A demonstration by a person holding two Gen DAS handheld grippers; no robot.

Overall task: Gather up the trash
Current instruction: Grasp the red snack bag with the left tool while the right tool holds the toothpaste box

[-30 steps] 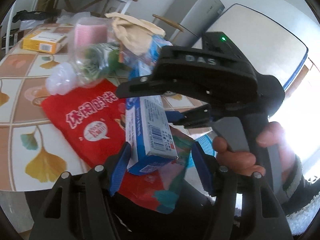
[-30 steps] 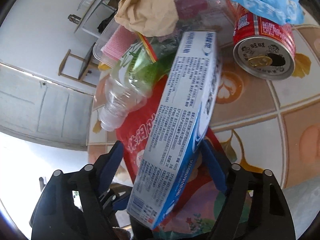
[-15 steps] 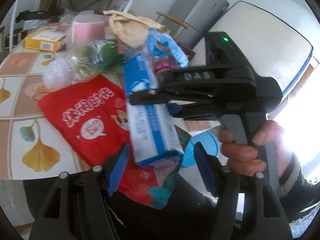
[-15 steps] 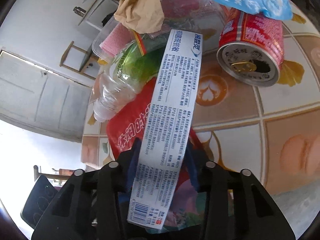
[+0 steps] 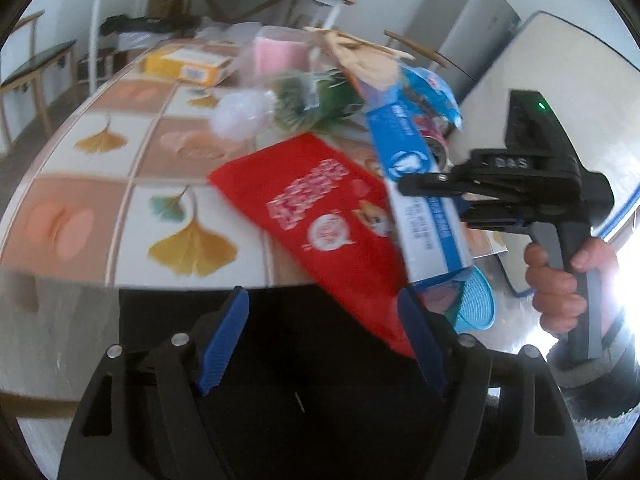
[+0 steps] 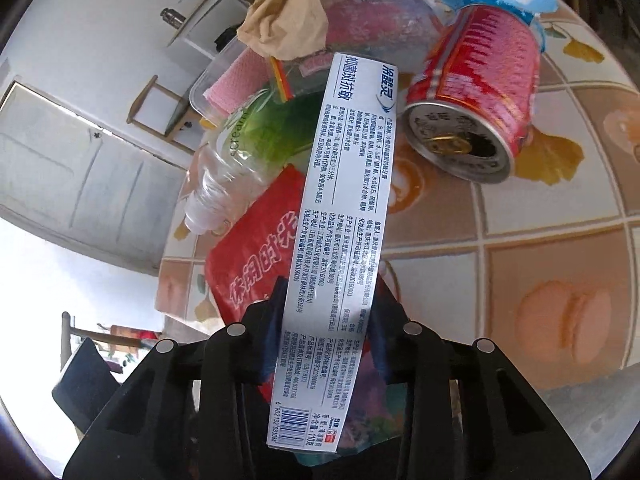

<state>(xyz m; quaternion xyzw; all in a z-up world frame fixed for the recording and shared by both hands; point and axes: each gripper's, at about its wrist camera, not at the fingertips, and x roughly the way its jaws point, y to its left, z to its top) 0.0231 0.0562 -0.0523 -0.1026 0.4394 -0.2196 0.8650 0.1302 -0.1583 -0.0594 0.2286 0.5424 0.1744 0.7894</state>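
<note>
from my left gripper (image 5: 322, 338) i look down between wide-spread blue pads with nothing between them; its jaws have just been opening. the right gripper (image 5: 430, 196), held in a hand (image 5: 560, 280), is clamped on the blue and white toothpaste box (image 5: 420, 200), which lies over a red snack bag (image 5: 328, 216) at the edge of the leaf-patterned table (image 5: 120, 184). a blurred clear bottle (image 5: 280, 108) lies beyond.

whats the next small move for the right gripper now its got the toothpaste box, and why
Probably lift the toothpaste box clear of the pile: the right gripper is shut on it, the left gripper stands open and empty, and the box's far end still overlaps the red bag.
</note>
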